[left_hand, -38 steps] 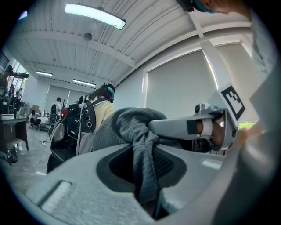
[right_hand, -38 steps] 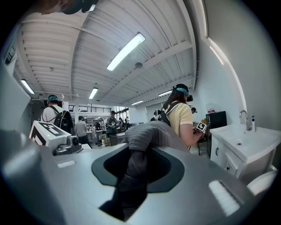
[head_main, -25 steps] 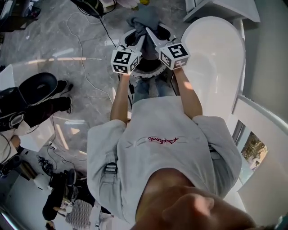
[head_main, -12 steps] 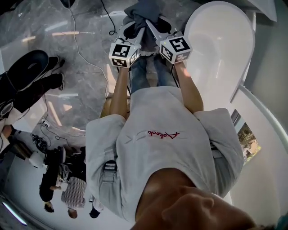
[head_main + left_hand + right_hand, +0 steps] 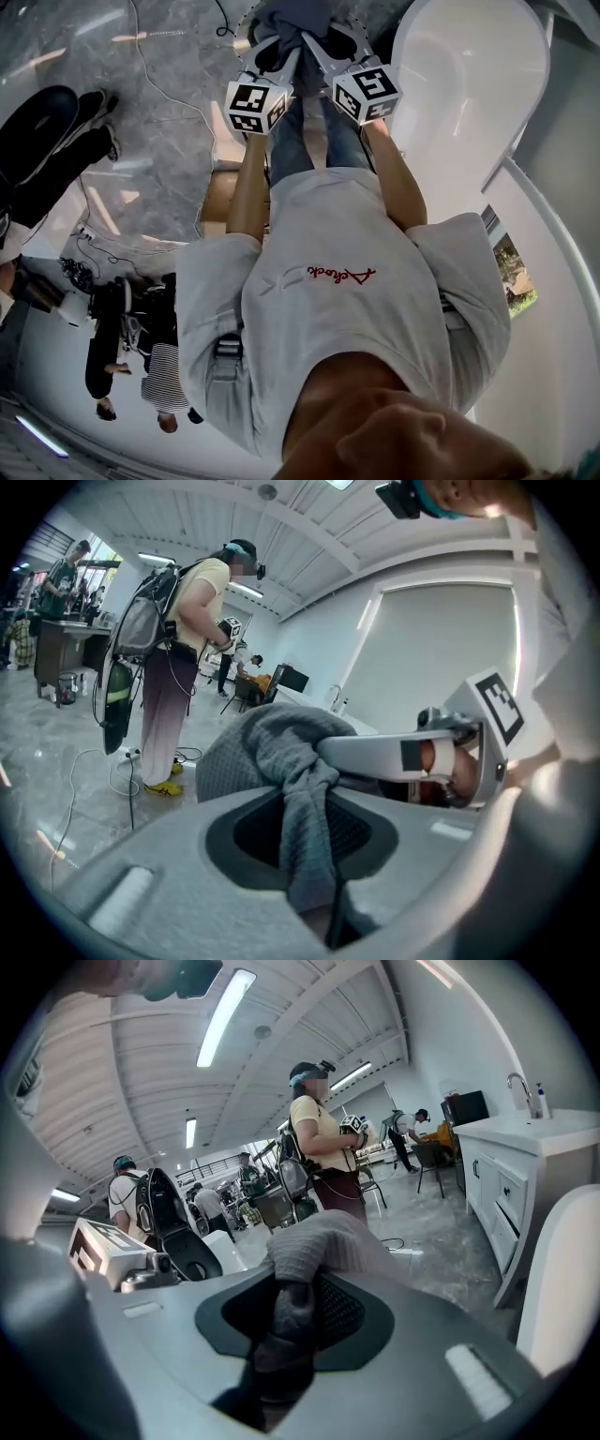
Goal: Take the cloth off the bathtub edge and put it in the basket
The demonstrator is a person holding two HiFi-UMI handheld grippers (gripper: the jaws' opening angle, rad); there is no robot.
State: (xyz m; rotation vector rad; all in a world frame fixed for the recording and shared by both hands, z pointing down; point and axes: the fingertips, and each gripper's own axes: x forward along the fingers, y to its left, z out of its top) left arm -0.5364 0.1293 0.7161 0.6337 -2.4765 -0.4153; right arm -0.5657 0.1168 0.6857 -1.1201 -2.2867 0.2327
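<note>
A grey cloth (image 5: 298, 19) hangs bunched in the air in front of me, at the top of the head view. Both grippers grip it side by side. My left gripper (image 5: 284, 52) is shut on its left part, and in the left gripper view a twisted fold of cloth (image 5: 300, 789) runs down between the jaws. My right gripper (image 5: 314, 47) is shut on its right part; in the right gripper view the cloth (image 5: 314, 1241) bulges over the jaws. The white bathtub (image 5: 469, 84) lies to my right. I cannot make out a basket for certain.
Marble floor with a loose cable (image 5: 150, 66) lies to my left. A person with a backpack (image 5: 178, 639) stands ahead; others stand at the head view's lower left. A white vanity with a tap (image 5: 525, 1147) and the tub's rim (image 5: 562, 1279) are on the right.
Both grippers, still holding the cloth together, have moved toward the top of the head view. The floor and the bystander's legs have slid left and up as I move.
</note>
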